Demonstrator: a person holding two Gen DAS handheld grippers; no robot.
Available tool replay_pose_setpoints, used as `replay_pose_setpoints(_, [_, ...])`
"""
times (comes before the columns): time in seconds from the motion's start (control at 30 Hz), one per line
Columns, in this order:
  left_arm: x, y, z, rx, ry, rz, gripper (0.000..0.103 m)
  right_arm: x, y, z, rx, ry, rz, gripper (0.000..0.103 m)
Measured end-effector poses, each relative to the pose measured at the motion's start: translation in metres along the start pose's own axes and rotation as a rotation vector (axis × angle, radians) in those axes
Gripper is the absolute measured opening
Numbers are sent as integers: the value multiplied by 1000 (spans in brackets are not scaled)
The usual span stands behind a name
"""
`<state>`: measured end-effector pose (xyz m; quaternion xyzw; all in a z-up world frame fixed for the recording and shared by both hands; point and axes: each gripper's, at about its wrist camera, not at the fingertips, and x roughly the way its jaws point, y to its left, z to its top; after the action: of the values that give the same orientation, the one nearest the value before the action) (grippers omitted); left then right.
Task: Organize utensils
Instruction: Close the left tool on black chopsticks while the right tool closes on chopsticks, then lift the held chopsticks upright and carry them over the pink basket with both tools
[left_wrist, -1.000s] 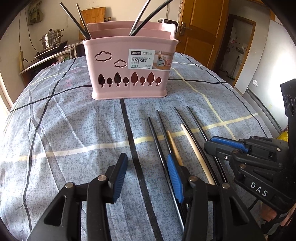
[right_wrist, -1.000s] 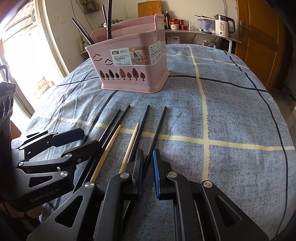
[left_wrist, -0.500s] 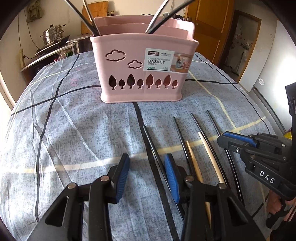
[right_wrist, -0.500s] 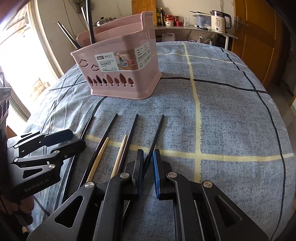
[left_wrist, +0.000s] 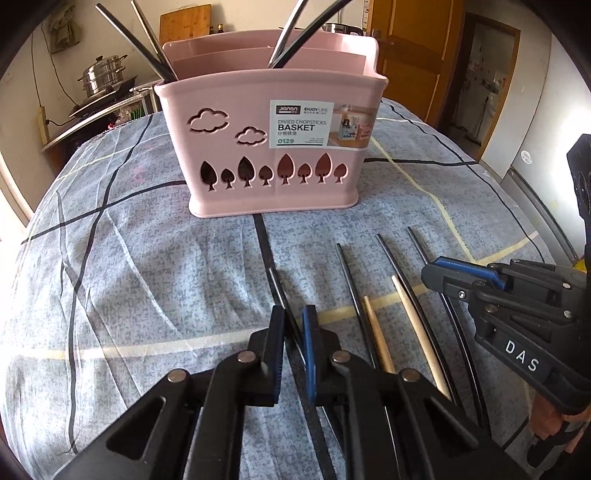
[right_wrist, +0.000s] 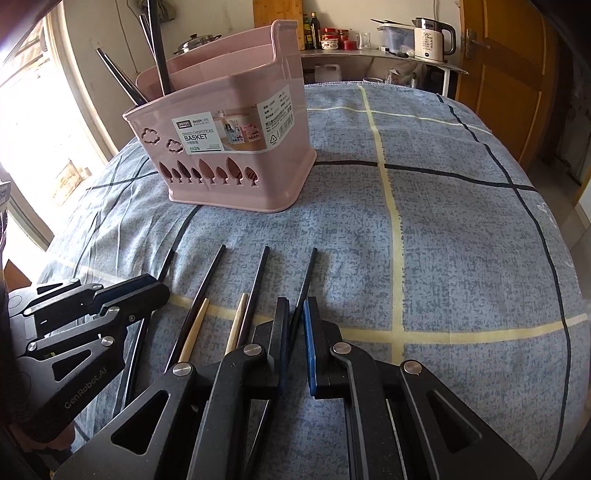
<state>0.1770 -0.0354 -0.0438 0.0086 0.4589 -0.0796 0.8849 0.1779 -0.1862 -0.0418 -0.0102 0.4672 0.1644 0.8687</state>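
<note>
Left wrist view shows the left gripper (left_wrist: 293, 354) low over the checked cloth (left_wrist: 129, 288), its fingers (left_wrist: 275, 350) drawn narrow around a thin dark chopstick (left_wrist: 282, 295) that runs out ahead from between them. The stick sits in the slim gap, and both pads look closed on it. Straight ahead of the fingers, well beyond the stick's tip, stands the pink basket (left_wrist: 273, 147), upright on the cloth, with metal chopsticks (left_wrist: 147, 40) leaning out of its rear compartments. Right of the fingers lie the loose chopsticks: dark ones (left_wrist: 351, 288) and two wooden ones (left_wrist: 417, 325), side by side, pointing toward the basket. The right gripper (left_wrist: 454, 277) hovers at their far right, over the outermost dark stick.

Right wrist view has the right gripper (right_wrist: 295, 343) just above the cloth (right_wrist: 461, 258), fingers (right_wrist: 280, 343) narrow, a black chopstick (right_wrist: 306, 280) passing between them and reaching forward. Contact with the pads is not clear enough to tell whether it is gripped. Left of these fingers lie two wooden sticks (right_wrist: 194, 332) and more dark ones (right_wrist: 210, 284). Farther left is the left gripper (right_wrist: 147, 291). The basket (right_wrist: 229, 155) stands ahead and to the left of the fingers, well apart from the sticks on the cloth.
</note>
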Motion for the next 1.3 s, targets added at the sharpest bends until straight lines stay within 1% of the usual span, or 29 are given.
replay_pose_setpoints(0.13, [-6,5,0,-32,7,-40,8,-9,0,-2,3,-19,31,6])
replay_pose_setpoints(0.27, [-26,8,2,-38,-26,-70,7,-31,3,2,-6,-69,56,6])
replay_pose_setpoints(0.43, [-65,12,13,-36,-113,-101,6,-64,6,13,-19,-152,74,6])
replay_pose_setpoints(0.6, [-105,20,28,-23,-215,-112,5,-98,7,25,-30,-246,73,5])
replay_pose_setpoints(0.73, [-131,26,38,-11,-291,-114,5,-125,6,35,-36,-329,59,5])
replay_pose_setpoints(0.87, [-150,31,47,-11,-352,-119,5,-147,2,41,-36,-397,50,5])
replay_pose_setpoints(1.03, [-163,38,48,-18,-394,-129,5,-156,-1,44,-29,-426,48,5])
replay_pose_setpoints(1.3, [-167,41,50,-13,-403,-133,5,-164,4,43,-44,-449,58,5])
